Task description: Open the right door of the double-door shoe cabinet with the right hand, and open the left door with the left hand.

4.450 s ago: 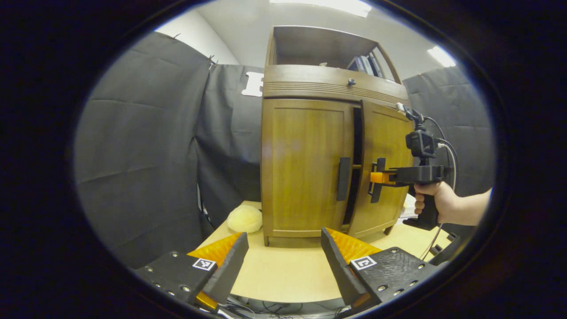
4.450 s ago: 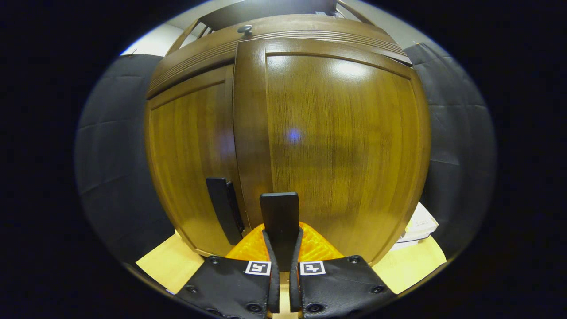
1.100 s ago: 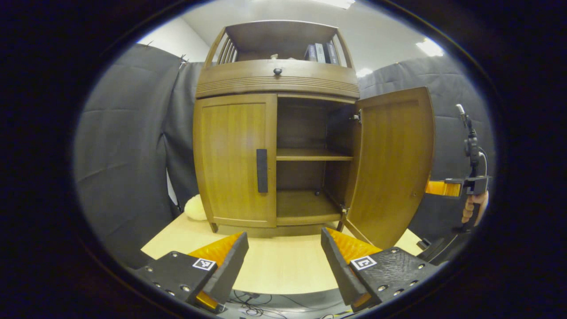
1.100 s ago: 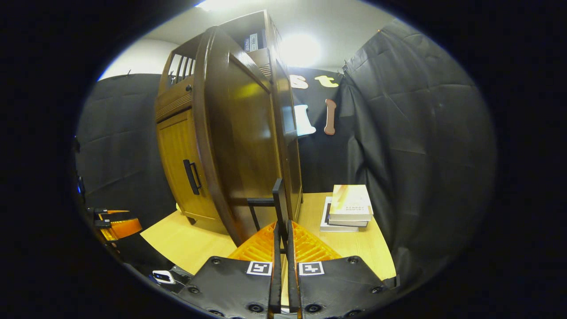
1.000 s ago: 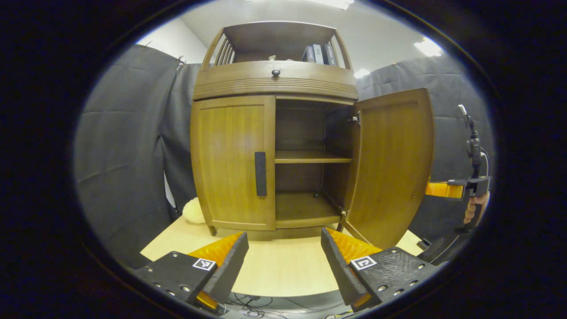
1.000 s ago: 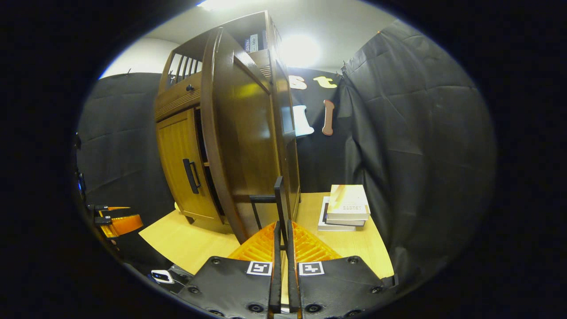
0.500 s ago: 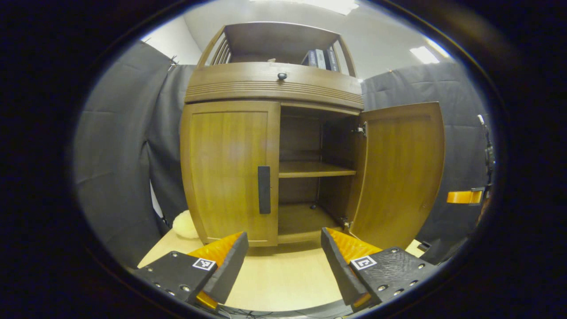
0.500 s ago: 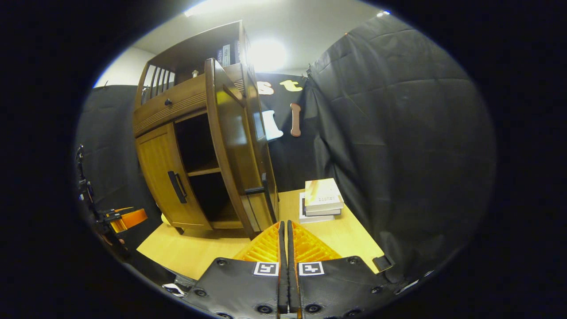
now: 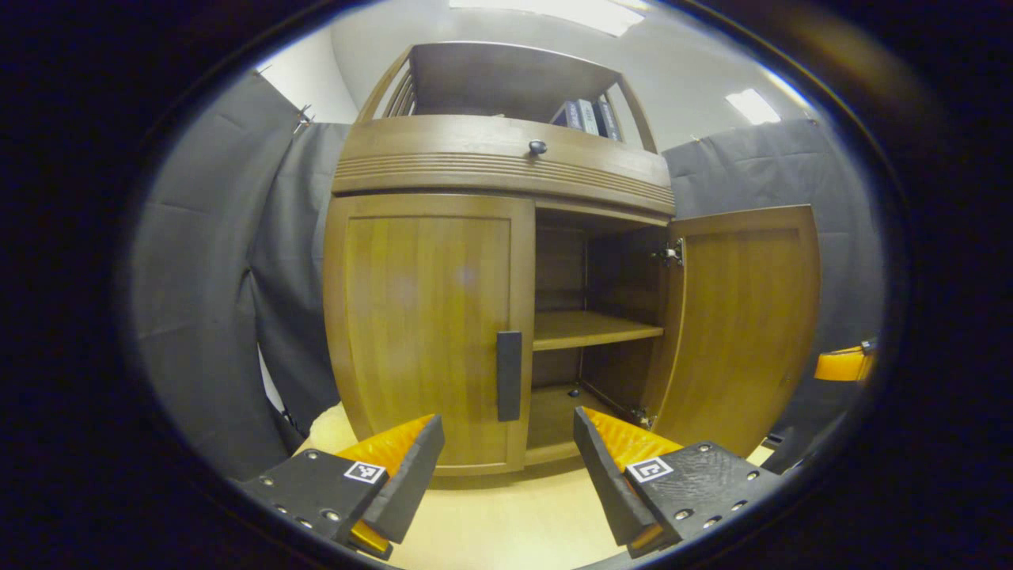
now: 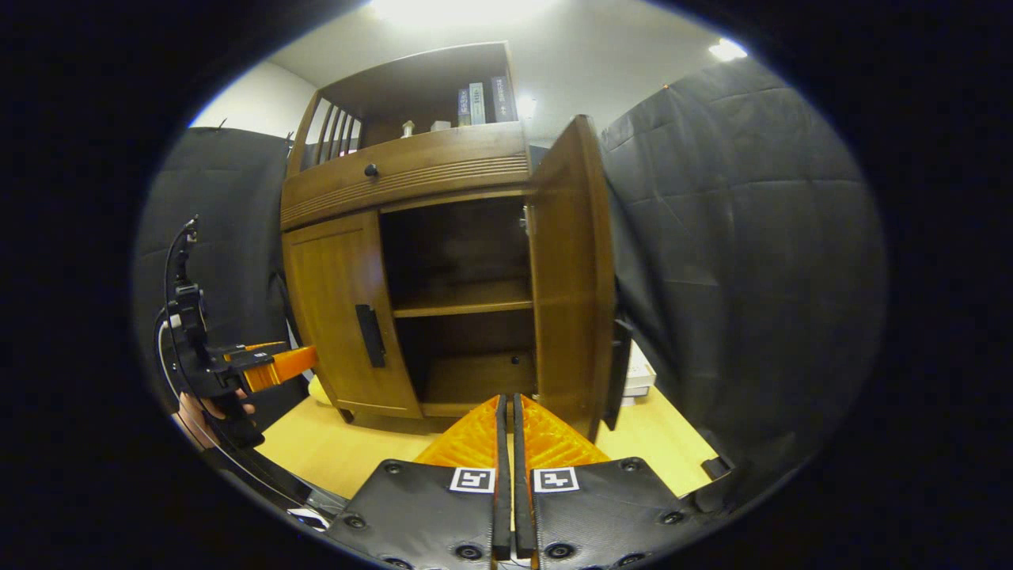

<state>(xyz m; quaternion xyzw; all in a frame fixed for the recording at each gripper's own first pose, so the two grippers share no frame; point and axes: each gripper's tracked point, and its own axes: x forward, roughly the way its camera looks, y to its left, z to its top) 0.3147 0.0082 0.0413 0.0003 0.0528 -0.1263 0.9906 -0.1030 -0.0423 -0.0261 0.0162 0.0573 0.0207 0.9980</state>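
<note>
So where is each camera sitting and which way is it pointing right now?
Left gripper view: rides the open left gripper, close before the cabinet, facing the closed left door and its handle.
Right gripper view: rides the shut right gripper, farther right, facing the open right door; the hand shows.
Shared: both doors, the shelf.

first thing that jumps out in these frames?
The wooden shoe cabinet standing half open: its right door is swung wide, baring a shelf, while the left door is shut with its black handle untouched. The left claw hangs open just before that handle; the right claw is closed on nothing.
</note>
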